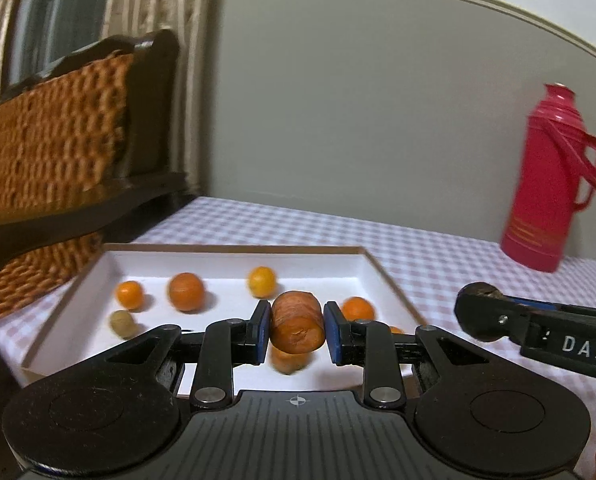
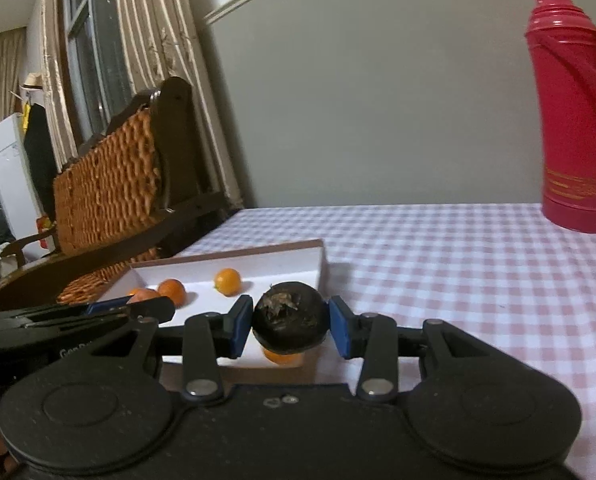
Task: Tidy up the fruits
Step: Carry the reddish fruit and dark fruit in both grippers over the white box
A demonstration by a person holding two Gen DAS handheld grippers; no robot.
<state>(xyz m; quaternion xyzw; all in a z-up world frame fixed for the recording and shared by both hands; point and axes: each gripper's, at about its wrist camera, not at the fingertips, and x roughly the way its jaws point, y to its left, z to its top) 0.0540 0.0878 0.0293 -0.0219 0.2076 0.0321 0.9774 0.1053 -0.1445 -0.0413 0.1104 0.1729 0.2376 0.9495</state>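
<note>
Carrying fruit in both hands above the white tray point(image 1: 362, 264) on the checked tablecloth point(image 2: 458, 264). Left gripper point(image 1: 297, 330) is clamped on a stubby orange piece point(image 1: 297, 326), its long axis pointing back toward the camera, cut face forward. It hangs over the tray's near middle, loose oranges point(image 1: 185, 291) beyond and left. Right gripper point(image 2: 291, 326) is clamped on a dark round fruit point(image 2: 290, 322), over the tray's near right corner, tray mostly to its left. Judgement: left hand is the better placed to set down; a straight drop lands inside. Red flask point(image 2: 574, 120) stands well apart, far right.
</note>
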